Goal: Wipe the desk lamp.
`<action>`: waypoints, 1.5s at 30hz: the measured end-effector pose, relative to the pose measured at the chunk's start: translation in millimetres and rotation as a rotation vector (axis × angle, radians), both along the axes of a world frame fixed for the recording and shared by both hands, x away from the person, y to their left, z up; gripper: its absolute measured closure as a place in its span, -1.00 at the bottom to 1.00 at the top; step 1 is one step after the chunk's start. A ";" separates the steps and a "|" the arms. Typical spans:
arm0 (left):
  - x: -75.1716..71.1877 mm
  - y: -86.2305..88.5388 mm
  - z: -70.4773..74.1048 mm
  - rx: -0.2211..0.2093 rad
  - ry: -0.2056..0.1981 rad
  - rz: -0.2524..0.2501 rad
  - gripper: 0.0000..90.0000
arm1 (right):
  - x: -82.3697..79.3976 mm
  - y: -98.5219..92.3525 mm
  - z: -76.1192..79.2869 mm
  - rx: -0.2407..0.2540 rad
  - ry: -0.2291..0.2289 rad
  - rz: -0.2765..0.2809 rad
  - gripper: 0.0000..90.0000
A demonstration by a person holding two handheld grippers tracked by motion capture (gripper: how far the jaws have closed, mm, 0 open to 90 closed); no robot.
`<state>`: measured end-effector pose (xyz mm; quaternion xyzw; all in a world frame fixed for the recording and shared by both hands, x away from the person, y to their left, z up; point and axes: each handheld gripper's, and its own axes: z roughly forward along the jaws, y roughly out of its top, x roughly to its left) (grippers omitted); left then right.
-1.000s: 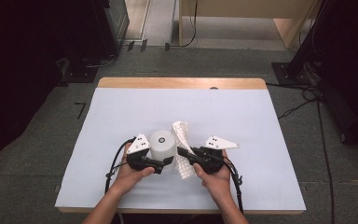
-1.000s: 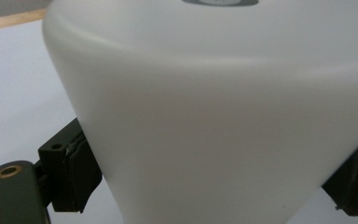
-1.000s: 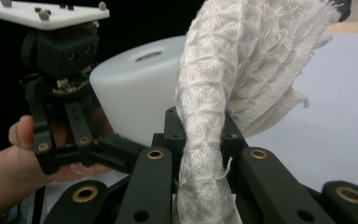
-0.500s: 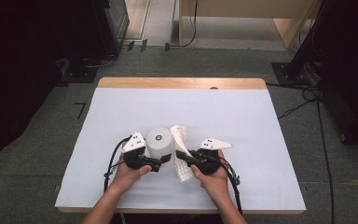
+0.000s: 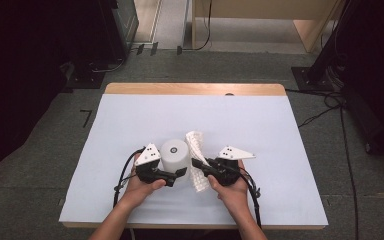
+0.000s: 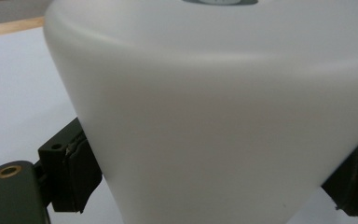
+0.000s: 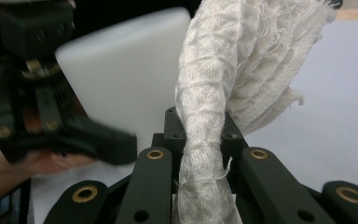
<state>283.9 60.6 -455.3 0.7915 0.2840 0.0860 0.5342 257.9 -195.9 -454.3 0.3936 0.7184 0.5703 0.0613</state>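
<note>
The cloth (image 5: 196, 159) has drawn closer beside the cylinder (image 5: 175, 155).

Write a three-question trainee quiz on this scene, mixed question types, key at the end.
1. True or false: the left hand-held gripper grips the white cylinder.
2. What does the right hand-held gripper hold? A) cable B) white cloth C) nothing
3. On which side of the cylinder is the cloth in the high view, and do they touch?

Key: 1. True, one jaw on each side. 2. B, jaws shut on it. 3. To its right; contact cannot be told.
</note>
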 end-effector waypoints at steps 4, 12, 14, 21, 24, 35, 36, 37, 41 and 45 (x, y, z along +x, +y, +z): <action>0.6 2.6 2.0 -0.021 -0.004 0.021 -0.81 | -0.1 2.4 -3.9 -0.023 0.010 0.022 0.77; 2.3 0.2 -1.7 -0.002 0.009 0.005 -0.81 | -0.3 2.6 -3.0 -0.023 0.018 0.017 0.77; 2.1 -4.0 -5.1 0.026 0.017 -0.004 -0.81 | -0.9 0.5 0.1 -0.010 0.006 0.013 0.77; -0.9 -13.0 -11.8 0.072 0.021 -0.015 -0.81 | -5.2 -7.0 14.1 0.024 -0.045 -0.010 0.77; -1.3 -9.8 -6.4 0.038 0.008 -0.019 -0.81 | -3.2 -7.6 9.8 0.024 -0.034 -0.011 0.77; 2.7 0.7 -1.4 -0.003 0.002 0.019 -0.81 | -4.9 3.9 -0.6 -0.008 -0.005 0.015 0.77; 2.1 -2.9 -4.1 0.018 0.010 0.008 -0.81 | -5.5 3.8 1.4 -0.008 -0.016 0.013 0.77; 1.8 -4.8 -5.3 0.030 0.009 0.006 -0.81 | -6.3 3.2 4.0 -0.006 -0.022 0.006 0.77; -1.0 -11.4 -6.8 0.053 0.012 -0.024 -0.81 | -4.8 -5.1 7.2 0.021 -0.035 -0.015 0.77; -4.6 -12.8 -3.0 0.040 -0.004 -0.054 -0.81 | -1.9 -9.2 -0.1 0.008 -0.034 -0.039 0.77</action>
